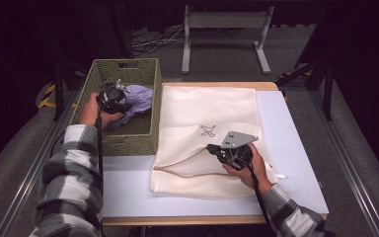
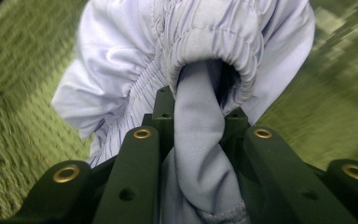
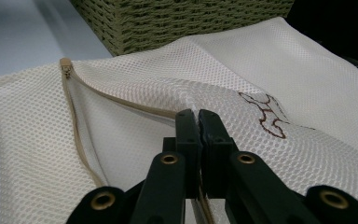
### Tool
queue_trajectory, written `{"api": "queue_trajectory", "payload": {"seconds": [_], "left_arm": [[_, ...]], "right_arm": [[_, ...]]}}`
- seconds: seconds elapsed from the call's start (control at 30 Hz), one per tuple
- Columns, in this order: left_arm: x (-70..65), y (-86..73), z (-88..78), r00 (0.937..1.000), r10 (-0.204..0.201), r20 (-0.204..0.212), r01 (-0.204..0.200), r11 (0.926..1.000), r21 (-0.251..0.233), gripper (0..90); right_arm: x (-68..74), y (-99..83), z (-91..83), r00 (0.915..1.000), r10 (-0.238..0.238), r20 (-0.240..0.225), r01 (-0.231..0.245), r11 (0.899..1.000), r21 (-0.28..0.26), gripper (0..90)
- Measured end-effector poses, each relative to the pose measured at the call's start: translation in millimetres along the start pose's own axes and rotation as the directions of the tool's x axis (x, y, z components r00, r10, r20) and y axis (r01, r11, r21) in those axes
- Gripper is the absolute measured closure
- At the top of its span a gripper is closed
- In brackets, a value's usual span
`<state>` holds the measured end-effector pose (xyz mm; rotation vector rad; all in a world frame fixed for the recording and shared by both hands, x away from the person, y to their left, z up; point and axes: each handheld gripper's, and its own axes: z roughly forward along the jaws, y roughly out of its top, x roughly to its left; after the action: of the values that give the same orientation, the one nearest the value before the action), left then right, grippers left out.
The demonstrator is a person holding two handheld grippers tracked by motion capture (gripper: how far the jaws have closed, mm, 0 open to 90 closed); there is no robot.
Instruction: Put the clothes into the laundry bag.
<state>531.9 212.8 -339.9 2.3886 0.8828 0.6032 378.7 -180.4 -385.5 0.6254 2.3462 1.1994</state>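
Note:
A lavender garment [image 1: 139, 98] with a gathered elastic edge [image 2: 200, 46] lies in a woven green basket [image 1: 128, 140] at the table's left. My left gripper [image 1: 116, 101] reaches into the basket and is shut on a twisted fold of that garment [image 2: 198, 112]. A cream mesh laundry bag [image 1: 212, 108] lies flat beside the basket, its zipper [image 3: 74, 121] open along the near edge. My right gripper [image 1: 213, 149] is shut on the upper layer of the bag [image 3: 197, 116] at that opening, holding it slightly raised.
The white table top [image 1: 296, 163] shows bare to the right of the bag and along the front edge. The basket's wall [image 3: 168, 23] stands just past the bag's left corner. A grey metal frame [image 1: 224, 24] and cables lie on the floor behind the table.

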Motion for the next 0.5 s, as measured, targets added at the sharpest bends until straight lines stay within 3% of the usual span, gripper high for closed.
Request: {"api": "queue_trajectory", "payload": {"seconds": [0.1,0.23,0.5], "left_arm": [[-8.9,-1.4,-13.6,0.9999,-0.013,0.001,0.013,0.9978,-0.065,75.1],[-21.2,-5.7,-27.9,0.9993,-0.03,0.024,0.033,0.9877,-0.153,75.2],[-50.1,-15.1,-52.5,0.998,-0.021,0.06,0.036,0.9662,-0.255,75.2]], "right_arm": [[-0.7,0.3,-0.8,1.0,-0.002,0.0,0.002,1.0,-0.007,87.8],[-1.7,1.1,-2.4,1.0,-0.005,-0.001,0.005,1.0,-0.021,87.7],[-3.6,1.4,-5.5,1.0,-0.001,-0.006,0.001,0.999,-0.037,87.7]]}}
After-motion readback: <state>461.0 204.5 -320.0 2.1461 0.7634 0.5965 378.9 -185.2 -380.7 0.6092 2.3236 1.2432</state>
